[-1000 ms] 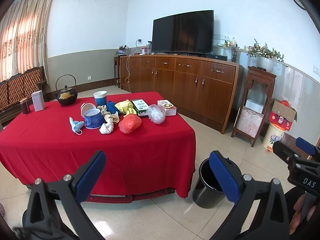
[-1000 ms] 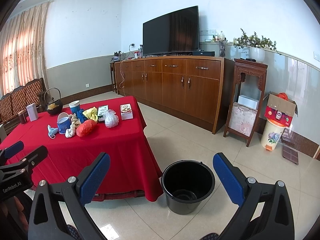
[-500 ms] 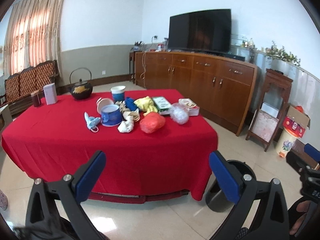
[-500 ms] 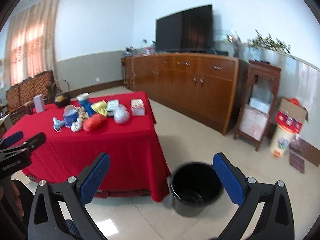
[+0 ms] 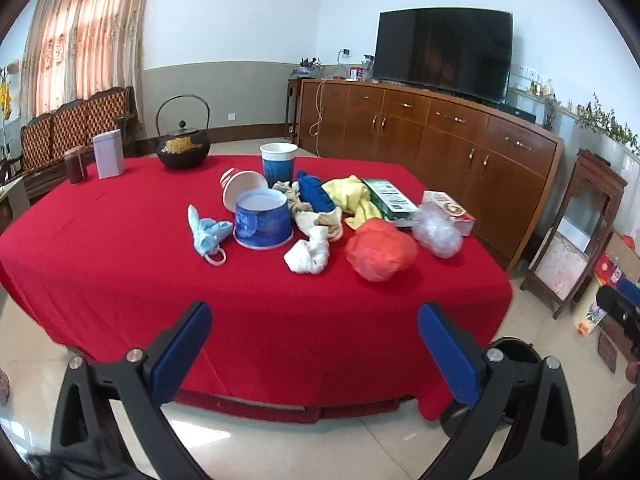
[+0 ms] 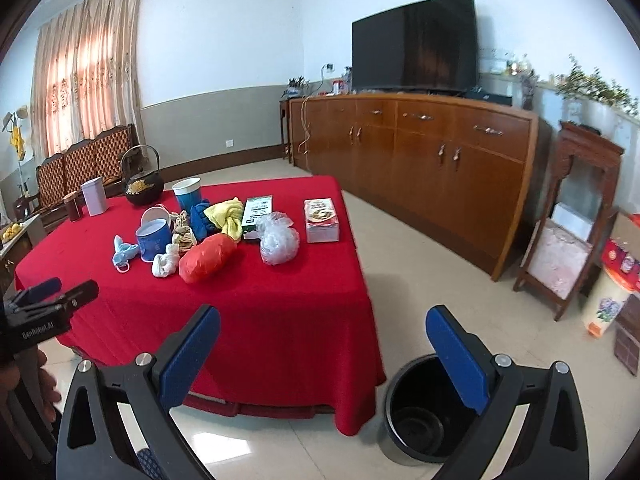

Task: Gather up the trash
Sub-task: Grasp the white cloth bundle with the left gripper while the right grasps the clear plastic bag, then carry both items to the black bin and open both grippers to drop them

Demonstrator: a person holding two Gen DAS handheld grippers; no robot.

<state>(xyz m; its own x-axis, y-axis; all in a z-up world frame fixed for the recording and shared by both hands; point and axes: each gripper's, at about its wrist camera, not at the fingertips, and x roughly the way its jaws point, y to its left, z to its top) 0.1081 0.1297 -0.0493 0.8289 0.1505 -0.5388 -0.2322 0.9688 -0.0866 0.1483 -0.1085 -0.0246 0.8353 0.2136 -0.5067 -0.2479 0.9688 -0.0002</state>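
Standing before the counter (image 5: 120, 264) with its red cloth, both grippers are held short of its near edge, each spread wide and holding nothing. The left gripper (image 5: 314, 344) points at the middle of the cloth; the right gripper (image 6: 322, 350) sits further to the right, with the black bin (image 6: 404, 412) on the tiled floor just beside the counter's right corner and partly behind its right finger.

The trash lies in a loose cluster toward the far middle of the counter. Nearest the front are a crumpled red plastic bag (image 5: 380, 254), a wad of white tissue (image 5: 308, 256) just left of it, and a clear crumpled plastic bag (image 5: 438, 234) to its right. A light blue face mask (image 5: 206, 234) lies on the left of the cluster, just beside an upside-down blue paper cup (image 5: 262, 220). Behind that a white cup (image 5: 242, 188) lies tipped on its side, and another blue cup (image 5: 278, 164) stands upright. A yellow cloth (image 5: 352, 200), a blue cloth (image 5: 316, 194), a green and white box (image 5: 390, 202) and a flat red and white box (image 5: 448, 210) fill the right side.

At the far left stand a black iron kettle (image 5: 182, 148), a pale tin (image 5: 108, 154) and a dark jar (image 5: 76, 164), well apart from the cluster.
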